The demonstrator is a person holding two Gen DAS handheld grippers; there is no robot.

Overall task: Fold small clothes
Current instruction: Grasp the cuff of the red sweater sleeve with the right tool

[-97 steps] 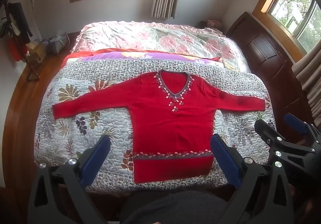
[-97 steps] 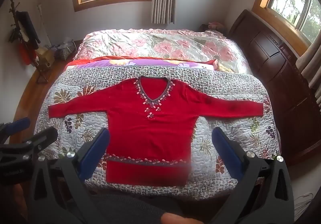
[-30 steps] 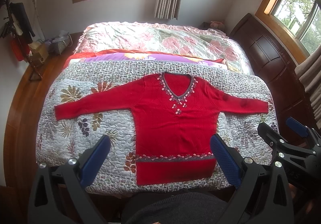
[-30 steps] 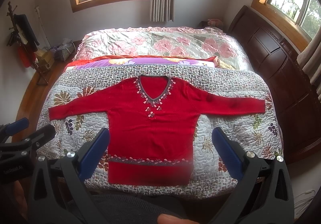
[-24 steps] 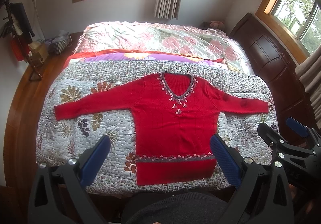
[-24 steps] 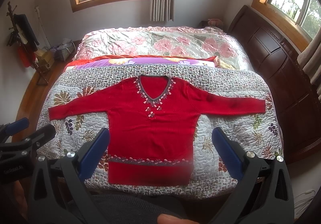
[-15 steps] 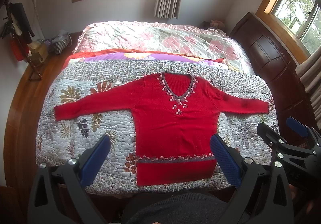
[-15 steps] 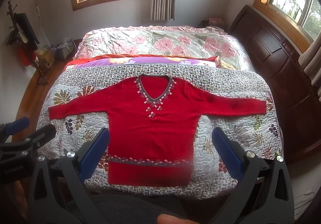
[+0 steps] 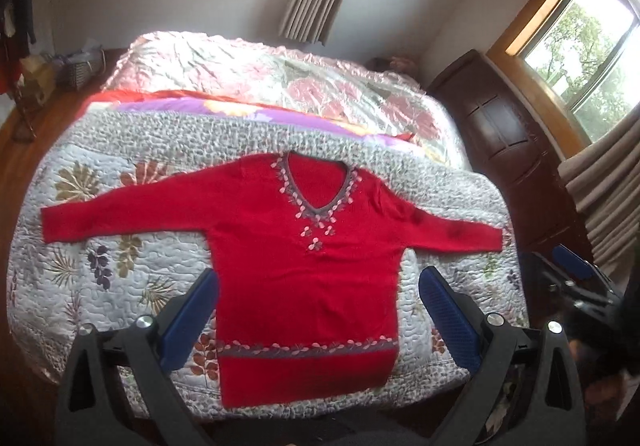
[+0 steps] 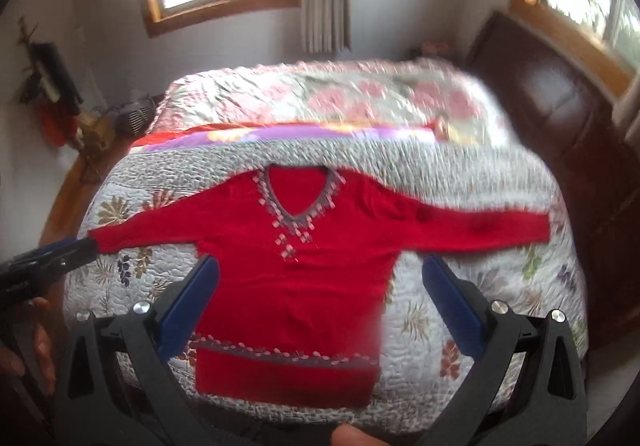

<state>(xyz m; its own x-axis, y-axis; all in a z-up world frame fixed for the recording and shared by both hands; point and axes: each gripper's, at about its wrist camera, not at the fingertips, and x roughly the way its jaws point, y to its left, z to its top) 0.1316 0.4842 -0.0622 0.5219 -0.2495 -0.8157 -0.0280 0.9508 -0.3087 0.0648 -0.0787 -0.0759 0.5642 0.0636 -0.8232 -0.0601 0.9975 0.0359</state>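
Bedroom, bed (image 9: 460,166) under two wood-framed windows, floral quilt (image 9: 100,286) spread over its near half — red sweater (image 9: 304,266) laid flat on it, front up, sleeves out to both sides, hem at the near edge. Left tongs (image 9: 318,320) and right tongs (image 10: 320,306): both spread wide, holding nothing, hanging above the sweater's lower body without touching it. Bare quilt lies beside the body under each sleeve — dark wooden footboard (image 9: 512,134) close along the right.
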